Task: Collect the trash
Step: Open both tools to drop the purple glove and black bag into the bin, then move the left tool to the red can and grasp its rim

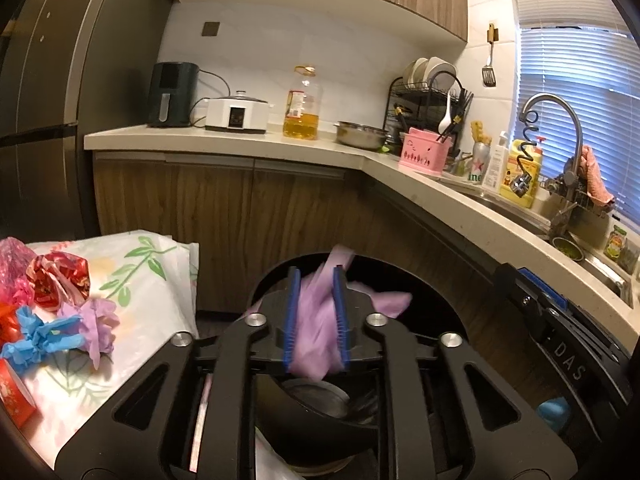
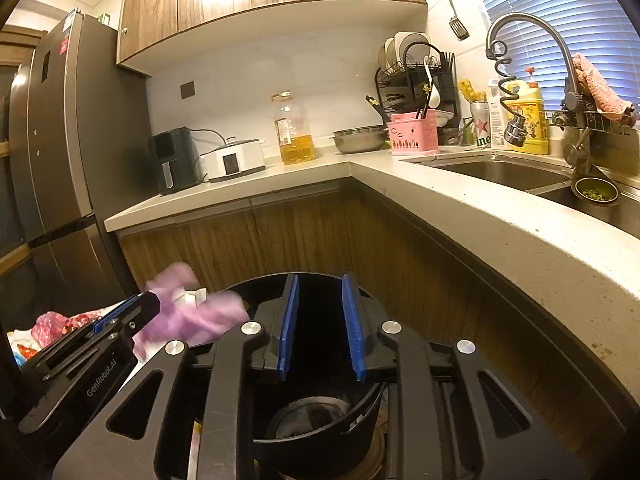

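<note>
Clenching purple tissue paper point(image 1: 316, 316) above the black bin's rim point(image 1: 280, 264), the left gripper point(image 1: 316, 316) hovers; the right gripper point(image 2: 321, 328) gapes empty beside it, near the counter edge point(image 2: 500, 248).

The oil bottle point(image 1: 302, 104) stands on the tabletop point(image 1: 224, 140). Left of the bottle sit the cooker point(image 1: 237, 114) and, farther left, the air fryer point(image 1: 173, 94). Right of the bottle sit the metal bowl point(image 1: 361, 134), the dish rack point(image 1: 428, 96) behind it, then the sink point(image 2: 500, 172).
</note>
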`<state>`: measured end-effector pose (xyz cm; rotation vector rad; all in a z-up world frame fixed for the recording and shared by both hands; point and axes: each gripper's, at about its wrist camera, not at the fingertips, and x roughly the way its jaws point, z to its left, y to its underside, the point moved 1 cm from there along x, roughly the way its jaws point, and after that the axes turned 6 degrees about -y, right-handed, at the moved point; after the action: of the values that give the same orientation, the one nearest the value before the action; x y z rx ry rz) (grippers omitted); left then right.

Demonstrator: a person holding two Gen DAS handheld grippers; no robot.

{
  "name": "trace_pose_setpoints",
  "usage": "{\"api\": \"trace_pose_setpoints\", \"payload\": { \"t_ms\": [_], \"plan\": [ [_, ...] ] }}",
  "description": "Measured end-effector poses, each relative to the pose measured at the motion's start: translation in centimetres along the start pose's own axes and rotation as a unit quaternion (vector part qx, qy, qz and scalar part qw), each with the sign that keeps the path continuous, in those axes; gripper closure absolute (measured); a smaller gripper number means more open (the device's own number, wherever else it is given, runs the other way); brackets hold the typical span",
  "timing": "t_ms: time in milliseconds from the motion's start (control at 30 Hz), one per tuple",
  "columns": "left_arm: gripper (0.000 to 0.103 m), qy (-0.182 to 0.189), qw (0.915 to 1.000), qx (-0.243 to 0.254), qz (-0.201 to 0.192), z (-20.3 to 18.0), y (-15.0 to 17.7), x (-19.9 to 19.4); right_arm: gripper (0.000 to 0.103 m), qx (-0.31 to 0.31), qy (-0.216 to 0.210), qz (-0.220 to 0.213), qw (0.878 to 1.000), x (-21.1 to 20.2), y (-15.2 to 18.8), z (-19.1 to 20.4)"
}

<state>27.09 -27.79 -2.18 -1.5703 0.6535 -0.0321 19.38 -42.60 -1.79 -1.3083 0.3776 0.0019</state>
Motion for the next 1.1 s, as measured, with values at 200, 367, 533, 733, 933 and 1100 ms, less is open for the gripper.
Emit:
{"api": "trace_pose_setpoints", "payload": {
  "t_ms": [200, 367, 533, 733, 933, 1100],
  "plan": [
    [0.049, -0.008, 0.9999, -0.007, -0.008, 0.6, -0.1, -0.7, 0.064, 0.003, 0.005, 0.0, 1.0, -0.5, 0.1, 0.0],
    [0.028, -0.027, 0.9992, -0.027, -0.013, 1.9, 0.1, -2.3, 0.05, -0.004, 0.005, -0.001, 1.0, -1.2, 0.3, 0.4],
    [0.012, -0.072, 0.9967, -0.027, -0.028, 3.4, 0.6, -5.0, 0.035, -0.011, 0.002, -0.003, 1.0, -2.2, 0.7, 1.2],
    [0.009, -0.117, 0.992, -0.032, -0.037, 5.5, 1.7, -8.3, 0.029, -0.015, -0.006, -0.002, 1.0, -3.2, 1.3, 2.2],
    [0.009, -0.17, 0.9836, -0.035, -0.051, 8.1, 3.4, -11.8, 0.029, -0.023, -0.018, 0.0, 1.0, -4.1, 2.1, 3.8],
    [0.009, -0.201, 0.9766, -0.048, -0.059, 10.2, 4.4, -14.1, 0.029, -0.021, -0.03, 0.0, 0.999, -4.8, 2.8, 5.1]
  ]
}}
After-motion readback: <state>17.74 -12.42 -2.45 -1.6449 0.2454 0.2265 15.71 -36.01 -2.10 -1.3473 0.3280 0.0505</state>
